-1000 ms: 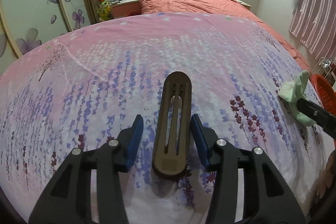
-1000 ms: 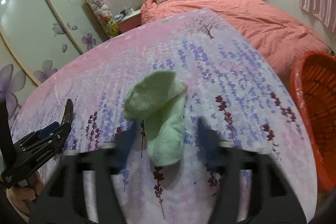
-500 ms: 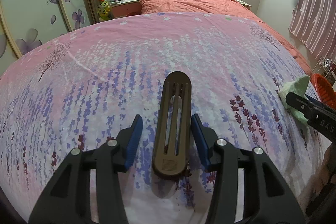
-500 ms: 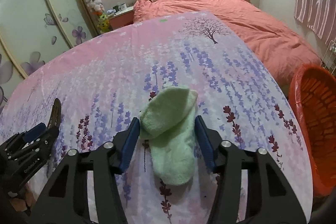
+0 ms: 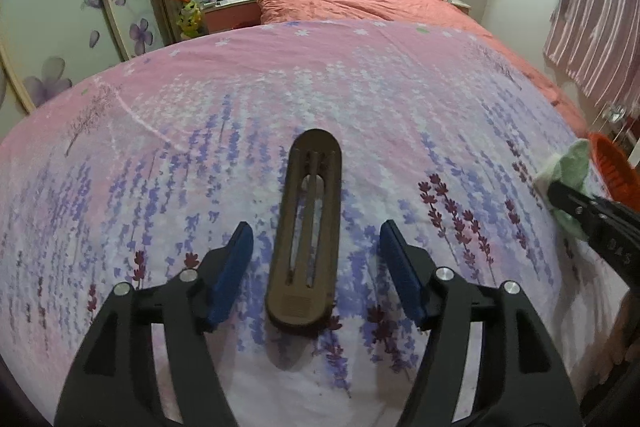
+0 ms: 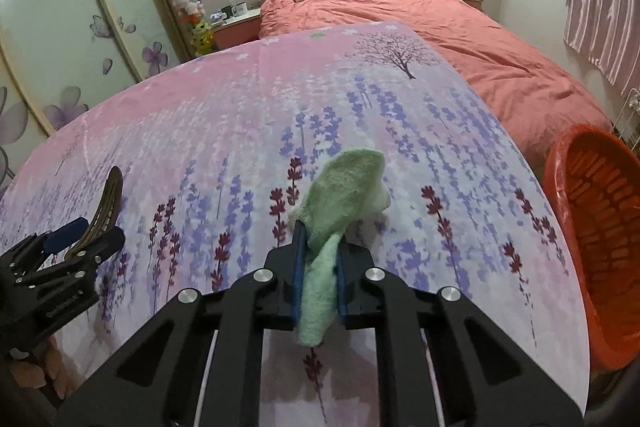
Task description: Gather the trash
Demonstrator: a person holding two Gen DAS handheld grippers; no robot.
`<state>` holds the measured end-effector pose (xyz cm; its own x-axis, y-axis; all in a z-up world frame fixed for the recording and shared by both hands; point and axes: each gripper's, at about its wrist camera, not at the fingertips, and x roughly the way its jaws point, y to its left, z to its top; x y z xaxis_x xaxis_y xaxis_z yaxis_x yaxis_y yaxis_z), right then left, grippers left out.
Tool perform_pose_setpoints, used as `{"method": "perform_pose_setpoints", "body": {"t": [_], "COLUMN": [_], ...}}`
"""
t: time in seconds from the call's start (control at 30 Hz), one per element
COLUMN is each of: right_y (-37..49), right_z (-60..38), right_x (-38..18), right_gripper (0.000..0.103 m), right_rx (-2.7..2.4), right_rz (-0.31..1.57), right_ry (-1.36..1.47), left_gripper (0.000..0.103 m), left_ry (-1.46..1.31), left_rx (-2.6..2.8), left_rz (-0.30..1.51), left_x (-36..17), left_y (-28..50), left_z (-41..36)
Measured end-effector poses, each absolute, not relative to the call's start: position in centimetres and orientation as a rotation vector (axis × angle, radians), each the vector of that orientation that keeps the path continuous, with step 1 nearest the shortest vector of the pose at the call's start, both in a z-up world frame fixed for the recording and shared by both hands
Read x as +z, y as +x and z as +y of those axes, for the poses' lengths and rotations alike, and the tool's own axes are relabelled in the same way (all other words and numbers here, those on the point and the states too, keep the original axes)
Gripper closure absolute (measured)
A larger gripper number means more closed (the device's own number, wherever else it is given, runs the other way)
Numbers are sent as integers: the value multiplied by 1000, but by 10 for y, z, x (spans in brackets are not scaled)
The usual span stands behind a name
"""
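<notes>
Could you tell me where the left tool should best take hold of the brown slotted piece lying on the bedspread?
Probably across its long sides near the closer, solid end, coming from above. The brown slotted piece lies flat and lengthwise between the left tool, whose jaws are opening on either side, not touching it.

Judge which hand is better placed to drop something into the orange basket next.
Right, probably: the right gripper is shut on the green cloth near the orange basket; the left gripper's opening fingers only straddle the brown slotted piece.

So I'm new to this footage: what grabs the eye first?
The pale green fuzzy cloth, pinched in the right gripper above the lavender-print bedspread. Then the orange plastic basket at the bed's right edge, and the slotted brown oval piece lying between the left gripper's opening jaws.
</notes>
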<state>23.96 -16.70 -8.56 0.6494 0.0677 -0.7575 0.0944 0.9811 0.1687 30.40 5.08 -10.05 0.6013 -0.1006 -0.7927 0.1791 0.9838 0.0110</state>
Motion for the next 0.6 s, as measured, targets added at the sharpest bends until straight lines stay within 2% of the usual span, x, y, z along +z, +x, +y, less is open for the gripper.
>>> {"method": "perform_pose_setpoints", "body": {"t": [0.03,0.37,0.6], "right_y": [238,218,200], "right_z": [-167,-188,-215], "right_x": [-85,-54,-20], "right_gripper": [91,92,92], "right_rx": [-18,-13,-22], "right_rz": [865,814,745], "right_ry": [198,234,261], "left_gripper": [70,71,71], "left_ry": [98,58,87], "left_rx": [-162,-191,-233], "left_rz": [903,896,808], "left_x": [-100,-88,-39], "left_y": [303,294,279], "left_z": [50,58,36]}}
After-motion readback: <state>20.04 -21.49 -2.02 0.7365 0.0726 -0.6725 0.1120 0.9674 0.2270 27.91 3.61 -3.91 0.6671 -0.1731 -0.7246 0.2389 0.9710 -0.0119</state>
